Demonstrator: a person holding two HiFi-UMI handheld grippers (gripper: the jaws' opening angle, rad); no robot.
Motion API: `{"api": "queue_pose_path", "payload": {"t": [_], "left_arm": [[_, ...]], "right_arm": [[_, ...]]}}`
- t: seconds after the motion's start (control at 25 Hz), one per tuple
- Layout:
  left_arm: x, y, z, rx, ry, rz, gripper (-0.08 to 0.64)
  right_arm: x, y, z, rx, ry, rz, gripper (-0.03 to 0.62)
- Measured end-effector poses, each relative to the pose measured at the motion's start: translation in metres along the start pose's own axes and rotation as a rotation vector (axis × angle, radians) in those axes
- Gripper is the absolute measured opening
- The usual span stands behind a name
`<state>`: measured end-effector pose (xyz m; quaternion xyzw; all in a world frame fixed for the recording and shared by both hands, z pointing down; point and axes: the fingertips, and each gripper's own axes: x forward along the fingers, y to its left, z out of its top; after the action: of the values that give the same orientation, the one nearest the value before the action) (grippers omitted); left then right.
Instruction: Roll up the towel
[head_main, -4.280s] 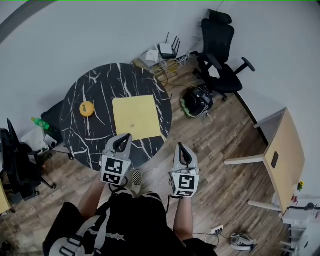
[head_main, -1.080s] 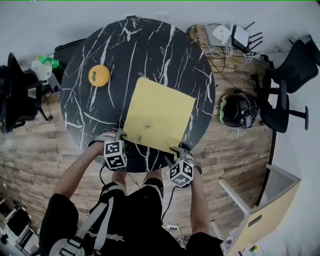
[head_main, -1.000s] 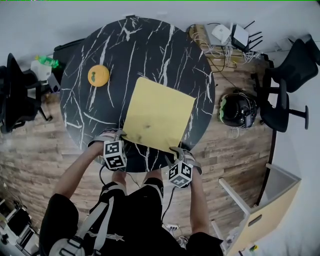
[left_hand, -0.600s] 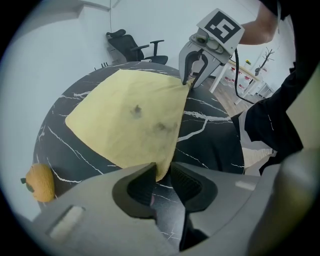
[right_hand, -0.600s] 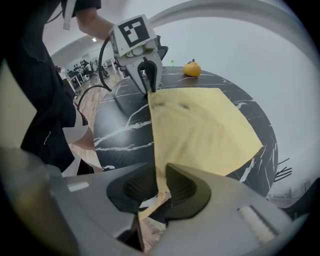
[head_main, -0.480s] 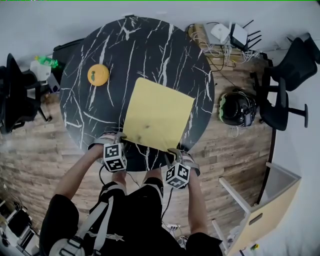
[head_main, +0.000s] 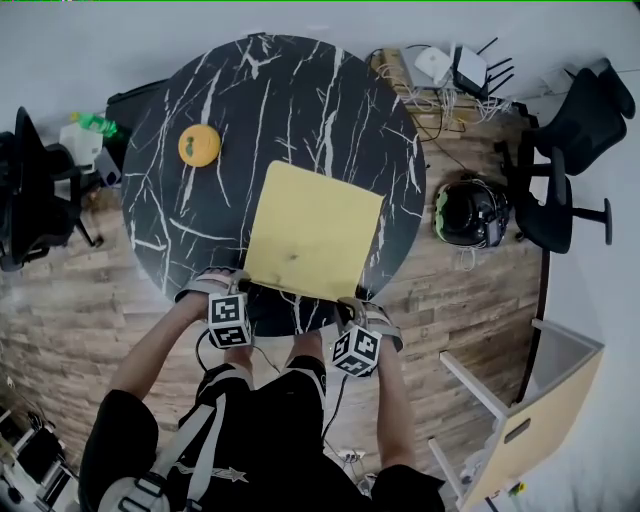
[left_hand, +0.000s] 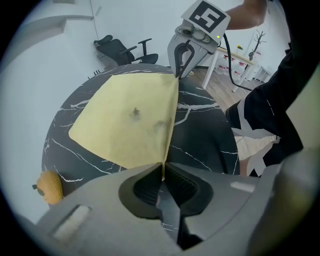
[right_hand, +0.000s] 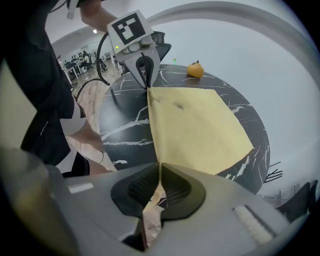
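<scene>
A square yellow towel (head_main: 313, 231) lies flat on the round black marble table (head_main: 290, 110), with its near edge by the table's front rim. My left gripper (head_main: 243, 286) is shut on the towel's near left corner (left_hand: 162, 164); its jaws have just been closing. My right gripper (head_main: 352, 303) is shut on the near right corner (right_hand: 159, 165), having also just been closing. In the left gripper view the towel (left_hand: 130, 120) runs away to my right gripper (left_hand: 181, 70). In the right gripper view the towel (right_hand: 197, 125) stretches to my left gripper (right_hand: 146, 75).
An orange (head_main: 199, 145) sits on the table at the far left. A black office chair (head_main: 555, 150) and a helmet (head_main: 468, 212) stand on the wooden floor to the right. Routers and cables (head_main: 450, 70) lie at the back. A wooden desk (head_main: 535, 420) is at the lower right.
Both grippers have shut on the towel's near corners. The near edge has been drawn slightly back, and the left gripper has shifted a little.
</scene>
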<state>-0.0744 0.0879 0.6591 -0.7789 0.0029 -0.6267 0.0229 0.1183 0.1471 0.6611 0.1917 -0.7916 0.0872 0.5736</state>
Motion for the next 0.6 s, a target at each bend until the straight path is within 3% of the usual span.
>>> {"api": "queue_pose_path", "payload": {"t": [0.36,0.6], "left_arm": [[-0.016,-0.058,-0.016,0.029,0.020,-0.111,0.029],[-0.024,-0.058,-0.016,0.016,0.009,-0.079,0.029]], "right_arm": [[-0.018,0.070,0.001,0.034,-0.004,0.171,0.018],[-0.023,0.072,0.003,0.071,-0.018,0.142,0.020]]}}
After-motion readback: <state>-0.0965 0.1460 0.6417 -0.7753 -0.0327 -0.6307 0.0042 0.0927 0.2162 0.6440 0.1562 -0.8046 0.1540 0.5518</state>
